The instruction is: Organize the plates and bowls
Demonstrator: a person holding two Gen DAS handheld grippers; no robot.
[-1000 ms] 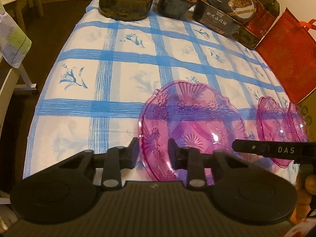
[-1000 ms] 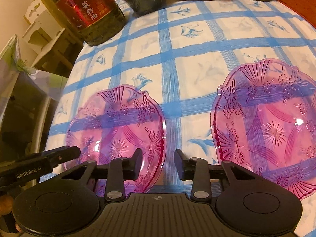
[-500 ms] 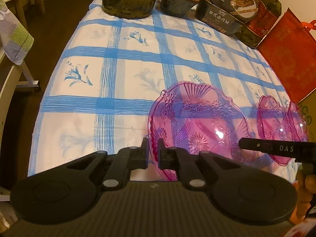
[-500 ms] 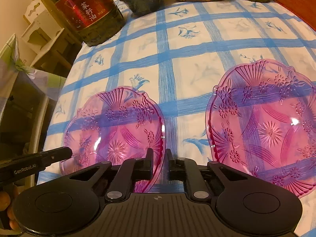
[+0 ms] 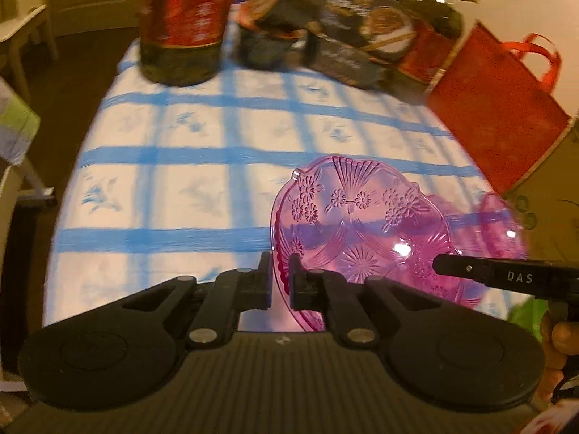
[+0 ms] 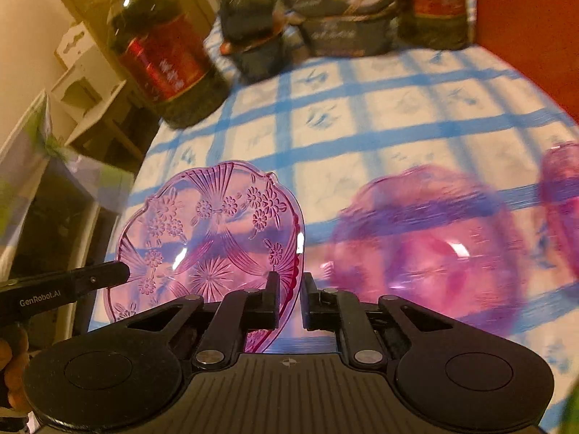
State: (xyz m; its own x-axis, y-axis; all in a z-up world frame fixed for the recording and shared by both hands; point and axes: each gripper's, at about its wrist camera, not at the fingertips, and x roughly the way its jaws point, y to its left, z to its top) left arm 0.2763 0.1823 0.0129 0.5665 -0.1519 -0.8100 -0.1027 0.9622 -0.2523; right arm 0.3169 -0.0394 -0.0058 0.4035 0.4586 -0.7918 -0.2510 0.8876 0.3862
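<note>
A clear pink patterned plate (image 5: 362, 231) is lifted off the blue-checked tablecloth (image 5: 188, 188). My left gripper (image 5: 279, 282) is shut on its left rim. My right gripper (image 6: 291, 296) is shut on the right rim of the same plate (image 6: 210, 231), so both hold it between them. The right gripper's finger (image 5: 506, 276) shows at the plate's right side in the left wrist view, and the left gripper's finger (image 6: 72, 284) shows at its left in the right wrist view. A second pink plate (image 6: 427, 246) lies blurred on the cloth to the right. A third pink dish (image 6: 564, 202) is at the right edge.
A big oil bottle with a red label (image 5: 184, 25) stands at the table's far end beside dark food boxes (image 5: 354, 36). A red bag (image 5: 499, 108) stands at the far right. White furniture (image 6: 94, 90) is left of the table.
Both grippers closed on the left plate's rims and lifted it off the cloth. The views tilted up and the background blurred with the motion.
</note>
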